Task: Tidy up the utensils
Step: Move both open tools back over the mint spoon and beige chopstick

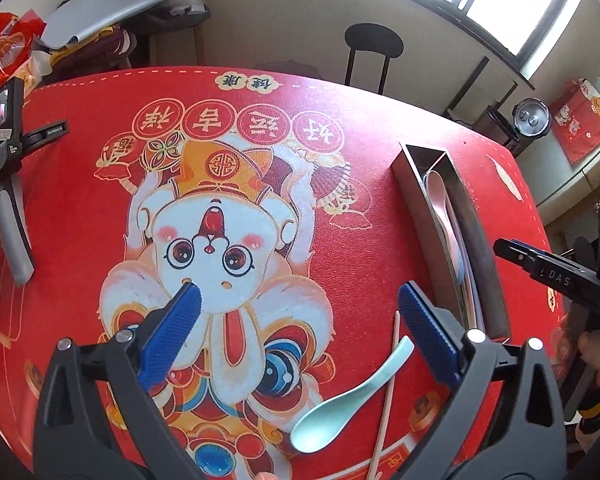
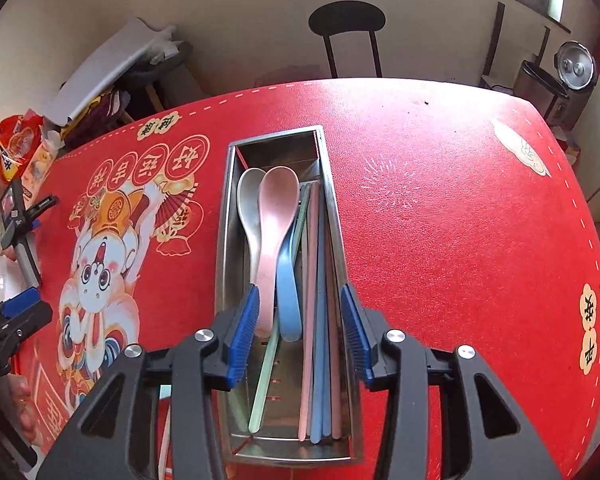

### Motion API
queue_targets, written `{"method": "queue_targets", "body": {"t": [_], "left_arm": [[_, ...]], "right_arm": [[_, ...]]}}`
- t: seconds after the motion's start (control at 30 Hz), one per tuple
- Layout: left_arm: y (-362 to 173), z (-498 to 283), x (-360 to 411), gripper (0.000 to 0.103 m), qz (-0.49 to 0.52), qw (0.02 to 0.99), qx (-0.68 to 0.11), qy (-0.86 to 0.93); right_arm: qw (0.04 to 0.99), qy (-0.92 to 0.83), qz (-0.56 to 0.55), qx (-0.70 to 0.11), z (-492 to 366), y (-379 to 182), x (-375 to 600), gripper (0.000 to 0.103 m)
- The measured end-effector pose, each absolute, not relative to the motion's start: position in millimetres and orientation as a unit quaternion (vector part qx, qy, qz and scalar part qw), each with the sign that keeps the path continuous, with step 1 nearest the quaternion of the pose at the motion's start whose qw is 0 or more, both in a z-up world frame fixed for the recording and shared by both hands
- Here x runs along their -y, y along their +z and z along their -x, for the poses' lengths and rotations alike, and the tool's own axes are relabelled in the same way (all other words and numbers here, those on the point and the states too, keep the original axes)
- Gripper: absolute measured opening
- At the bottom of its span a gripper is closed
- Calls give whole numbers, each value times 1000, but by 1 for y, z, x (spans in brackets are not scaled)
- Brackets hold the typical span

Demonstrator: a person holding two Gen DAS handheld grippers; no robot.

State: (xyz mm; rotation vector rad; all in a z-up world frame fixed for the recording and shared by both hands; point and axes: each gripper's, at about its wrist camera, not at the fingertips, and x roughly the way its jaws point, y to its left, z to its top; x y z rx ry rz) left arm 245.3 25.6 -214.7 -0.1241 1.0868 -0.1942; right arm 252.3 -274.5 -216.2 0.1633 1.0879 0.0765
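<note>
A steel utensil tray lies on the red table mat and holds a grey spoon, a pink spoon, a blue spoon and several chopsticks. My right gripper is open and empty, hovering over the tray's near half. In the left wrist view the tray is at the right. A mint-green spoon and a pale chopstick lie on the mat to the tray's left. My left gripper is open and empty above them.
A spare gripper tool lies at the mat's left edge next to snack packets. A black chair stands behind the table. A pot sits on a stand at the far right.
</note>
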Motion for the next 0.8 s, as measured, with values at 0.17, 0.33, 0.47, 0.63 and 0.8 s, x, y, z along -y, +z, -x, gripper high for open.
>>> {"method": "queue_targets", "body": {"t": [0.17,0.33,0.47,0.63,0.8], "left_arm": [[-204,-230,-29,97,42,860,-497,-106],[-200,-216,-34,97,20,866,-488,-107],[-204,-206,-39,97,13,864,-493,-105],[-207,-193,-46,97,13,862,-496,-103],[-210,-184,-54,97,18,862,-497,-99]], "right_arm": [[864,33,-86,-495,-227,-200,268,69],[874,21,-75,-479,-200,-193,257,84],[877,9,-70,-475,-181,-193,249,91],[891,-38,-50,-450,-158,-190,245,96],[891,-45,-47,-448,-142,-194,240,97]]}}
